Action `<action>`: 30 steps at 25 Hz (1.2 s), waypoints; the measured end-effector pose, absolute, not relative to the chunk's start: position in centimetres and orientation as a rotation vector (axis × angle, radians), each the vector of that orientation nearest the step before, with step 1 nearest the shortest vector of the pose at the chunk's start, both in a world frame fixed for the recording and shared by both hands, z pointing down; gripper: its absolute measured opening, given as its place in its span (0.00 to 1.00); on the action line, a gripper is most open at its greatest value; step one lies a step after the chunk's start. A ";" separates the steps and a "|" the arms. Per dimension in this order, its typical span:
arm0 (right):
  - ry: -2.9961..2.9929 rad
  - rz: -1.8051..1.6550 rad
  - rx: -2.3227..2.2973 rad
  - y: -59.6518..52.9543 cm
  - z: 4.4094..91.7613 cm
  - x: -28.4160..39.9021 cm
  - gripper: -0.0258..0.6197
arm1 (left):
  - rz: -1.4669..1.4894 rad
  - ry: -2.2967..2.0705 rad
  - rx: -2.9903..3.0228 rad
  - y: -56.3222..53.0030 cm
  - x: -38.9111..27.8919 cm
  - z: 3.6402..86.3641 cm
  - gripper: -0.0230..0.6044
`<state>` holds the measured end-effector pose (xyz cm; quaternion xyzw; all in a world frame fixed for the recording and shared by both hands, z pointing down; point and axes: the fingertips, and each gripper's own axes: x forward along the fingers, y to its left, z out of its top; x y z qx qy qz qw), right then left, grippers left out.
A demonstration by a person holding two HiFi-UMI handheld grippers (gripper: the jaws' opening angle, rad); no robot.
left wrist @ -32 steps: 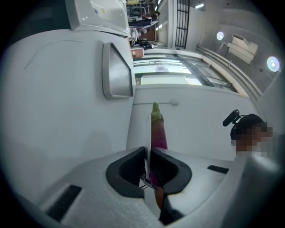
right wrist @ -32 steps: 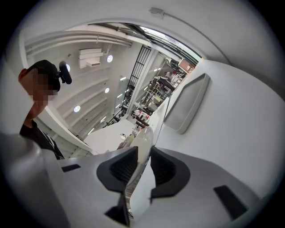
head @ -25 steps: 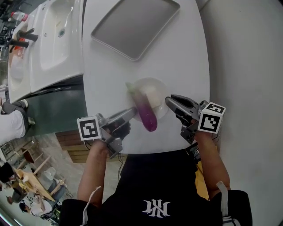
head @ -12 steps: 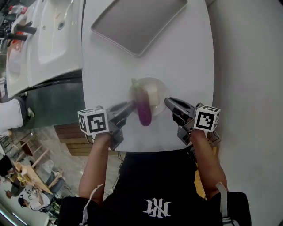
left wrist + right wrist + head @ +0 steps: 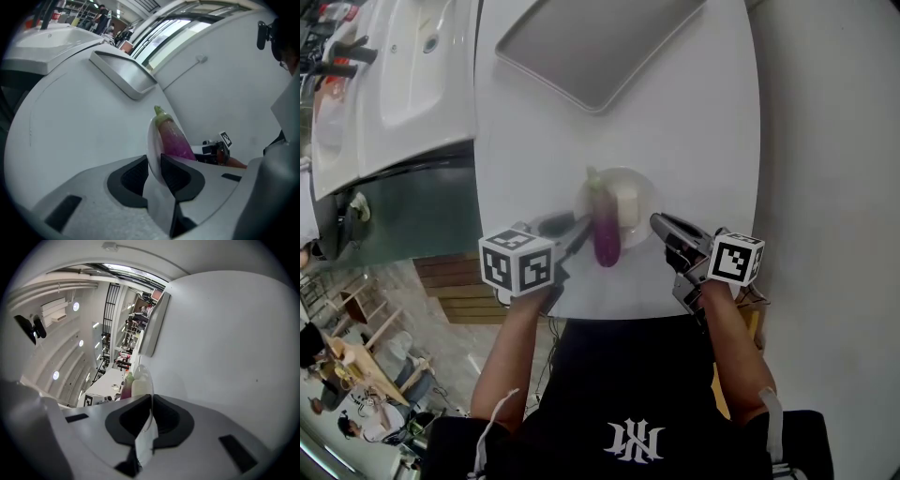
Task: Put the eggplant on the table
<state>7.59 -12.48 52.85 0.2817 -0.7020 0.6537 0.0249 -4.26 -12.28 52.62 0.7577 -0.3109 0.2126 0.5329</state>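
A purple eggplant (image 5: 606,236) with a green stem lies on a clear glass plate (image 5: 643,186) beside a pale white block (image 5: 625,202), low over the white table (image 5: 694,131). My left gripper (image 5: 579,231) is shut on the plate's left rim. In the left gripper view the rim (image 5: 152,140) runs between the pads of the left gripper (image 5: 155,169), with the eggplant (image 5: 174,138) just behind. My right gripper (image 5: 657,221) is shut on the plate's right rim, and in the right gripper view the glass edge (image 5: 143,376) passes between the jaws of the right gripper (image 5: 151,417). Whether the plate rests on the table I cannot tell.
A grey rectangular tray (image 5: 581,47) lies farther back on the table and also shows as a tray (image 5: 124,75) in the left gripper view. A white sink (image 5: 403,75) stands to the left. The table's near edge is right under both hands.
Both grippers have sunk toward the table with the plate and eggplant between them. The left gripper has rolled, so its marker cube now faces up.
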 end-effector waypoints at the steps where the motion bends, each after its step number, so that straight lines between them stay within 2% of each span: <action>1: -2.160 2.025 0.875 -12.4 53.1 7.5 0.07 | 0.529 -0.747 1.814 -12.2 -4.3 52.8 0.15; 9: -2.112 2.048 0.888 -11.6 54.2 7.6 0.06 | 0.730 -0.792 1.870 -11.8 -4.7 54.4 0.19; 23: -2.034 1.948 0.923 -10.6 55.3 7.7 0.06 | 1.026 -0.828 1.936 -10.9 -4.7 55.3 0.19; 30: -2.032 1.859 0.947 -11.1 55.3 7.7 0.06 | 1.264 -0.823 1.977 -10.3 -4.9 56.2 0.19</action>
